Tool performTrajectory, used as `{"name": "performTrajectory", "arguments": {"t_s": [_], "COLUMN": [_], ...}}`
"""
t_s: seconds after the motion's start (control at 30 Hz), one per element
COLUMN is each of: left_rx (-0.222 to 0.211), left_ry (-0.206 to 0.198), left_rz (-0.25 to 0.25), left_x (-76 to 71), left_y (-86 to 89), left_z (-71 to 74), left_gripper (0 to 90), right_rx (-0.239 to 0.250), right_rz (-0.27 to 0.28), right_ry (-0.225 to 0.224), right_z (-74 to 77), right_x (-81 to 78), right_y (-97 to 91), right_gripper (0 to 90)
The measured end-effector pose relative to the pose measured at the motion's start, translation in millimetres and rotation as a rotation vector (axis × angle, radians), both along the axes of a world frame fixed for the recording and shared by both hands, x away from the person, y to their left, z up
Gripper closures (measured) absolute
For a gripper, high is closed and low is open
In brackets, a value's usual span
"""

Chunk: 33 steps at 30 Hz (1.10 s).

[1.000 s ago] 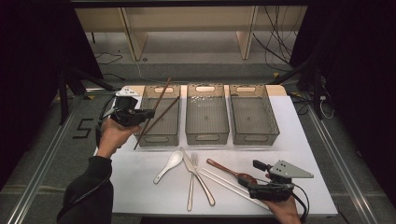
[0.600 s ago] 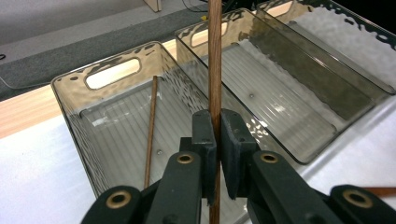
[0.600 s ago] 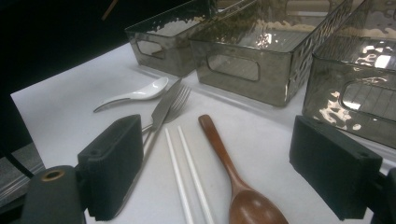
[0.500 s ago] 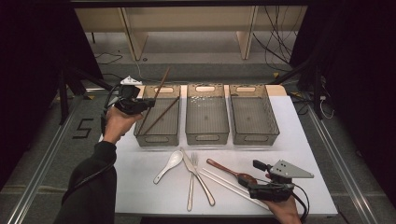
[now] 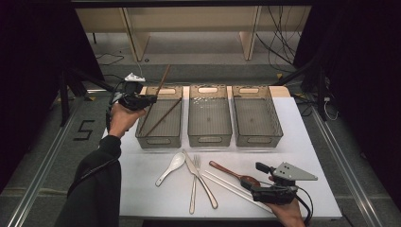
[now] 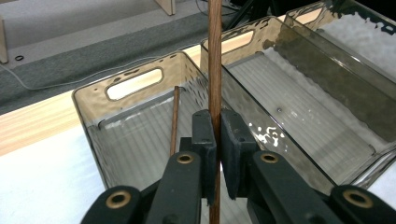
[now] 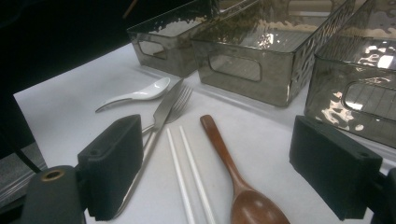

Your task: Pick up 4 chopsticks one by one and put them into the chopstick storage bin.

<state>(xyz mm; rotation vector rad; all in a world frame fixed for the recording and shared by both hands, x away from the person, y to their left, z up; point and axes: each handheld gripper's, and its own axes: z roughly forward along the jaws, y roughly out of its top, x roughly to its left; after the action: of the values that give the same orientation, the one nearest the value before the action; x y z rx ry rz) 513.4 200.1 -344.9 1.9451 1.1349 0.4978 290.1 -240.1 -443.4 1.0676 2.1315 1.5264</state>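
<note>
Now left hand-held gripper [image 6: 218, 154] clamped on brown chopstick [image 6: 215, 65] — right hand-held gripper [image 7: 233, 172] wide, empty

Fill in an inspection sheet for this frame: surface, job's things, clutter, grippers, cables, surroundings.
Surface: white table, three smoky bins.
Job's things: brown chopstick clamped upright over the left bin; second chopstick lying inside it.
Clutter: white spoon, knife, fork, white chopsticks, wooden spoon on the table.
Grippers: left gripper shut on the chopstick; right gripper open, low over the cutlery.
Cables: several on the floor behind the table.
Surroundings: wooden frame legs, dark curtains.
</note>
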Motion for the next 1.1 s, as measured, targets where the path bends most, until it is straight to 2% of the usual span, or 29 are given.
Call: {"name": "performTrajectory", "arguments": {"t_s": [0.37, 0.63, 1.1], "left_rx": [-0.001, 0.001, 0.006], "left_ry": [-0.002, -0.013, 0.008], "left_rz": [0.006, 0.015, 0.033], "left_x": [10.9, 14.0, 15.9], "left_y": [3.1, 4.5, 8.8], "left_z": [-18.9, -23.8, -46.2], "left_gripper": [84.4, 84.3, 84.2], "right_rx": [0.001, 0.003, 0.003], "right_rz": [0.002, 0.005, 0.007], "right_ry": [0.001, 0.001, 0.002], "right_z": [-0.8, -0.9, -0.9], "right_x": [0.5, 0.3, 0.1], "right_y": [0.2, 0.8, 1.2], "right_gripper": [18.4, 18.4, 18.4]}}
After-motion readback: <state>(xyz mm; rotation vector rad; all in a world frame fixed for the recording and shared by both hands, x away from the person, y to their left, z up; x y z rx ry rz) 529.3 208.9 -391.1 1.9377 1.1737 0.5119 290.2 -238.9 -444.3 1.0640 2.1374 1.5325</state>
